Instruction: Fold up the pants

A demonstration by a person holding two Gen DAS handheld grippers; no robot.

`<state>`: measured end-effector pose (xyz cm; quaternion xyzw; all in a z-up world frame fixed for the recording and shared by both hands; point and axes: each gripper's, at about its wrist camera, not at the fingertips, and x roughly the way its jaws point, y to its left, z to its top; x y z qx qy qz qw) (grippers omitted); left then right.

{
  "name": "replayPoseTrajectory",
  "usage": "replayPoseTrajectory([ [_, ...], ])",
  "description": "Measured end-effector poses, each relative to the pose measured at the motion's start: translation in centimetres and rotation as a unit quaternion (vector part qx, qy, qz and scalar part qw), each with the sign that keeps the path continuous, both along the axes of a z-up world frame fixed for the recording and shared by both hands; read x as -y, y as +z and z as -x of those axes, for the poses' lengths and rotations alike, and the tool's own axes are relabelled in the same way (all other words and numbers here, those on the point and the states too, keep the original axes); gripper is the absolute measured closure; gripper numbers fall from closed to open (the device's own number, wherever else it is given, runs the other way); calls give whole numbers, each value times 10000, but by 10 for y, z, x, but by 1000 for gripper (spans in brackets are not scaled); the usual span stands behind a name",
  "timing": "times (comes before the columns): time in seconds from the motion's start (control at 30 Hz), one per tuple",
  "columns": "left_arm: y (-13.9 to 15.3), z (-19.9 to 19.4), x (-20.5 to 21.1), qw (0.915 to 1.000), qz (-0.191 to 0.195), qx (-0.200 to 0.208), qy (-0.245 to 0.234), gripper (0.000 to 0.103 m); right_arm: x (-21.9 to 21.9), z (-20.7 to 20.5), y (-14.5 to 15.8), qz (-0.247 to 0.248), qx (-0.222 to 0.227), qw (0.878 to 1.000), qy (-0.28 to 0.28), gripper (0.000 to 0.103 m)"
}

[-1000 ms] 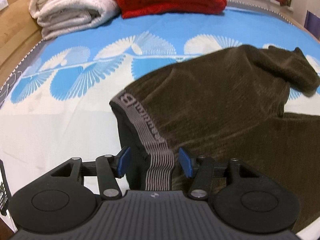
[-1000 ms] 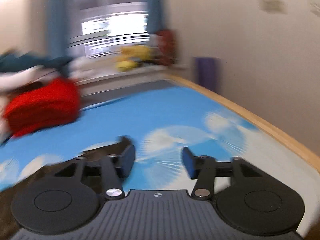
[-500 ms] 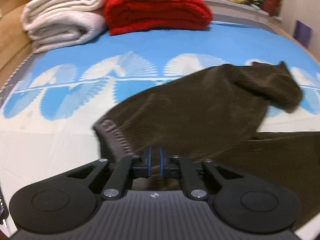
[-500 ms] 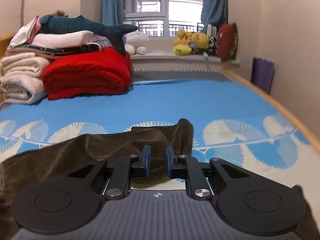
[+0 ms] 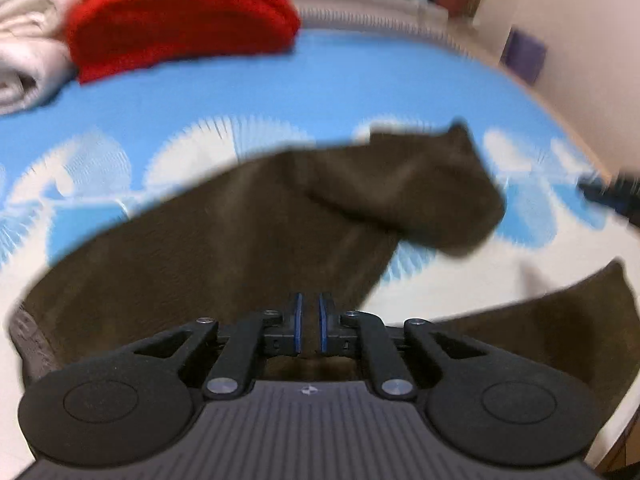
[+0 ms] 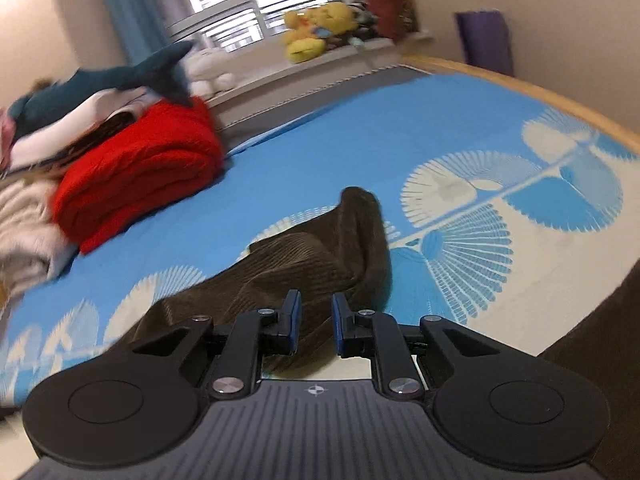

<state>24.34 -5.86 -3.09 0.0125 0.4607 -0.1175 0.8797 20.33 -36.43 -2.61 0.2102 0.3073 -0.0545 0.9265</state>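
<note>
Closest in, the left tongs [image 5: 308, 329] sit nearly closed, their blue-lined pads pinching a fold of the pants [image 5: 248, 248], dark brown ribbed corduroy whose fabric runs right between the pads. Just left of that grip the grey knitted waistband [image 5: 30, 344] peeks out at the cloth's edge. Over in the right wrist view, the right tongs [image 6: 316, 329] are drawn narrow around a ridge of the same brown pants [image 6: 304, 268]; cloth fills the gap, though whether the pads truly bite it is hard to tell. The pants lie sprawled on the bed [image 6: 460, 152], on its smooth blue sheet printed with white fan shapes; one leg end curls up into a soft rounded hump beyond the right tongs, and another brown flap lies off to the right of the left tongs. The left view is blurred. Beyond the pants, toward the head of the bed, sits a chunky red knit blanket [image 6: 140, 184], folded thick, with fluffy cream towels [image 5: 24, 64] beside it and a blue plush shark [image 6: 112, 80] lying on top of the pile. Farthest back, yellow plush toys [image 6: 316, 28] rest on the windowsill.
</note>
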Motion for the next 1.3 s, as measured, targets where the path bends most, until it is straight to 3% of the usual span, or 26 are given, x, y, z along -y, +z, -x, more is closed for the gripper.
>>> replayPoseTrajectory([
  [0.03,-3,-2,3,10000,-28,-14,-13,91,6,-7,-4,-46,-1,9999,-120,85],
  [0.1,-17,-12,22,9997,-206,-65,-95,72,17,-23,-13,-155,-8,9994,-294,85],
  [0.17,-33,-24,38,9995,-301,-78,-69,60,32,-42,-28,-335,-68,9984,-453,85],
  [0.3,-48,-48,38,9993,-275,-207,114,44,63,-77,-71,-1209,-358,9883,-858,81],
  [0.37,-59,-59,39,9986,-269,-387,226,44,74,-93,-89,-1429,-454,9834,-1018,69],
  [0.47,-71,-69,34,9976,-140,-612,304,44,83,-113,-107,-1337,-582,9812,-1263,56],
  [0.67,-81,-70,31,9956,-229,-867,279,44,90,-154,-135,-1489,-755,9799,-1094,56],
  [0.73,-82,-71,30,9953,-287,-891,257,51,86,-168,-141,-1446,-805,9818,-927,56],
  [0.77,-82,-71,28,9950,-301,-902,295,59,84,-174,-144,-1413,-830,9827,-859,56],
  [0.8,-81,-72,26,9948,-301,-918,329,69,82,-177,-146,-1350,-825,9840,-816,57],
  [0.83,-80,-74,22,9944,-336,-927,380,73,79,-179,-146,-1268,-781,9858,-780,63],
  [0.87,-79,-74,21,9943,-342,-931,390,78,74,-182,-146,-1139,-745,9881,-719,88],
  [0.93,-77,-73,16,9940,-335,-947,431,82,70,-186,-146,-1097,-753,9894,-586,92],
  [1.03,-72,-71,12,9939,-320,-950,462,85,67,-184,-126,-902,-567,9918,-706,96],
  [1.1,-68,-70,10,9938,-297,-963,472,86,70,-171,-75,-667,146,9905,-1193,96],
  [1.17,-65,-69,6,9935,-229,-1032,410,87,66,-146,-29,184,973,9811,-1660,96],
  [1.2,-63,-68,5,9935,-252,-1044,368,87,68,-135,-25,454,984,9735,-2013,96],
  [1.23,-62,-68,5,9935,-289,-1051,319,87,76,-128,-33,562,653,9666,-2413,96],
  [1.3,-60,-66,4,9932,-375,-1085,189,87,99,-114,-75,352,-636,9429,-3250,96],
])
